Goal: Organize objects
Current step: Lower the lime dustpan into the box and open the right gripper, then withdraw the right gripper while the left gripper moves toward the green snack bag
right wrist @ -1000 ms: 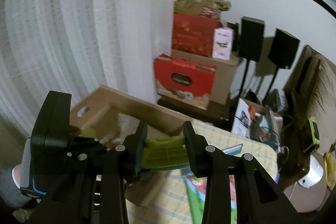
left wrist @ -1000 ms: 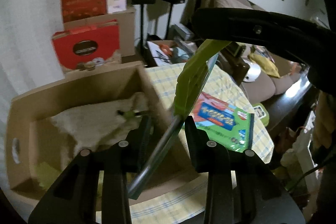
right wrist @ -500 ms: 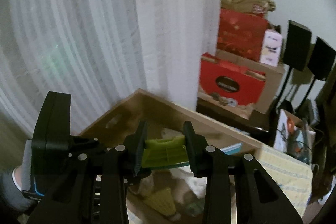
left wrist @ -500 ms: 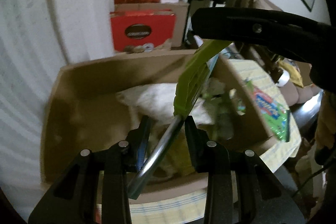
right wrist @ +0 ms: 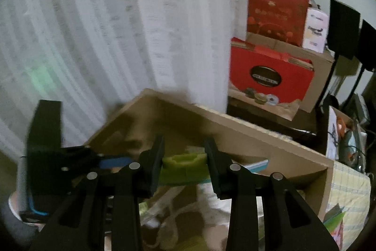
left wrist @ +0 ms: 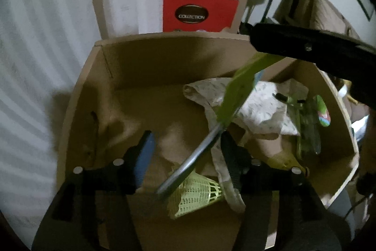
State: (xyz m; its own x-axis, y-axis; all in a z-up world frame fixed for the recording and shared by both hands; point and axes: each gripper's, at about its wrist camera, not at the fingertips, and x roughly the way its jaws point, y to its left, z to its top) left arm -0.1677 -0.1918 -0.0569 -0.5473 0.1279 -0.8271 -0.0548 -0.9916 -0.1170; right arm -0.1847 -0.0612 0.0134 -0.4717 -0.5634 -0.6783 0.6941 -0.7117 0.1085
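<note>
Left wrist view: left gripper (left wrist: 185, 145) spread wide, one silver rod with lime green head (left wrist: 237, 95) slanting between its fingers over one cardboard box (left wrist: 164, 58); one yellow-green shuttlecock (left wrist: 195, 194) and one pale cloth (left wrist: 258, 102) inside.
Right wrist view: right gripper (right wrist: 184, 164) pinching the lime green head (right wrist: 184, 166) above the box (right wrist: 235, 131); white curtain (right wrist: 94, 27), two red gift boxes (right wrist: 270, 77).

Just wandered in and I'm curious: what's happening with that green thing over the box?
A person is tidying up with a hand-held gripper in each hand. The right hand-held gripper is clamped on the green end of a long green tool with a metal shaft, holding it over an open cardboard box. The left hand-held gripper is open, and the metal shaft passes loosely between its fingers. Inside the box lie a pale cloth and a yellow-green shuttlecock.
</note>
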